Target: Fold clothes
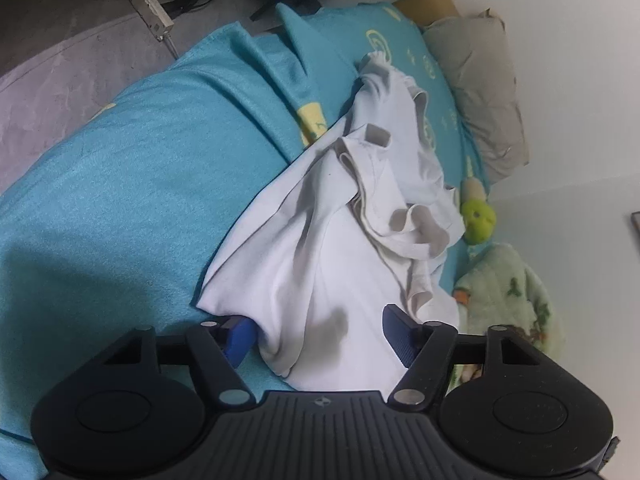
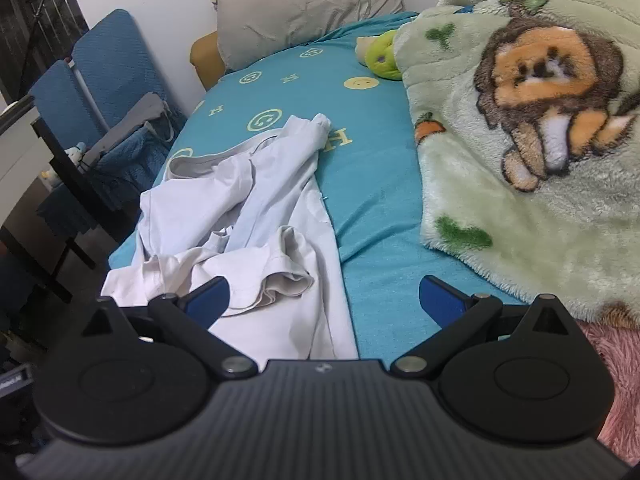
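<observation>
A crumpled white T-shirt (image 1: 320,240) lies on the turquoise bedsheet (image 1: 140,160); it also shows in the right wrist view (image 2: 248,208). My left gripper (image 1: 320,332) is open, its blue fingers straddling the shirt's near edge, with cloth lying between them. My right gripper (image 2: 324,300) is open and empty, just above the shirt's lower edge and the bare sheet (image 2: 380,200).
A green fleece blanket (image 2: 540,140) with a lion print covers the bed's right side. A grey pillow (image 2: 304,8) and a green plush toy (image 2: 384,56) lie at the head. Blue chairs (image 2: 108,80) stand left of the bed. A pink cover (image 2: 620,380) lies at near right.
</observation>
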A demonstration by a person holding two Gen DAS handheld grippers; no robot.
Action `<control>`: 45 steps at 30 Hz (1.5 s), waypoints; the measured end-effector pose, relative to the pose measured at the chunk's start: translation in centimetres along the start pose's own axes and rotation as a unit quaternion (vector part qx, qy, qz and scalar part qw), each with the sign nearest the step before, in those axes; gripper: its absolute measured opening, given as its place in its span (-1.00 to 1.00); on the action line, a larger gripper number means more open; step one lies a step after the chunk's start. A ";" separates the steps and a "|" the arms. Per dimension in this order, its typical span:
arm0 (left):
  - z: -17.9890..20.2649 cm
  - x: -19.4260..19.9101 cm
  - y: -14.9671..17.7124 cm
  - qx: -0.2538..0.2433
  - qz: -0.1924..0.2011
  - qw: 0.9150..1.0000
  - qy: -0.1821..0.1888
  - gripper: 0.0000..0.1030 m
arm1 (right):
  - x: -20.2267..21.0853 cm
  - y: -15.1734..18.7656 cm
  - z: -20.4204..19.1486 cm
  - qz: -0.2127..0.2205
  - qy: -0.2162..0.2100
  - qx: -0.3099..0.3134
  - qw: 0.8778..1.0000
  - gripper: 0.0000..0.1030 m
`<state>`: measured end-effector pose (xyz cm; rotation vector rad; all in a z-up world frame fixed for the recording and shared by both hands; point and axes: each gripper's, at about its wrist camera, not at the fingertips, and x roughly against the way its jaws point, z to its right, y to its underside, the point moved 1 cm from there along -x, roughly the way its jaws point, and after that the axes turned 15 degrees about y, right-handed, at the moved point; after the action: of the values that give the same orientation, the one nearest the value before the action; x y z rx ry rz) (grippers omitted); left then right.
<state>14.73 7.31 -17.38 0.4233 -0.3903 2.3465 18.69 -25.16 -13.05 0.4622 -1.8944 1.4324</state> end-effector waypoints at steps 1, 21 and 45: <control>0.0 0.2 0.0 0.005 0.004 1.000 0.007 0.23 | 0.0 0.0 0.1 -0.001 0.000 -0.003 1.000 1.00; -1.0 -1.0 0.3 0.006 -0.025 0.999 -0.029 -0.20 | 0.4 0.1 1.0 -0.021 -0.017 -0.043 0.999 1.00; 2.3 1.1 0.9 -0.056 0.023 0.997 0.051 -0.84 | 0.6 7.5 -0.7 -0.253 -0.263 -0.272 0.890 1.00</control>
<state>13.76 6.49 -15.03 0.2437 -0.4850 2.3663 13.54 -22.02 -17.65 1.0398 -2.2457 0.4149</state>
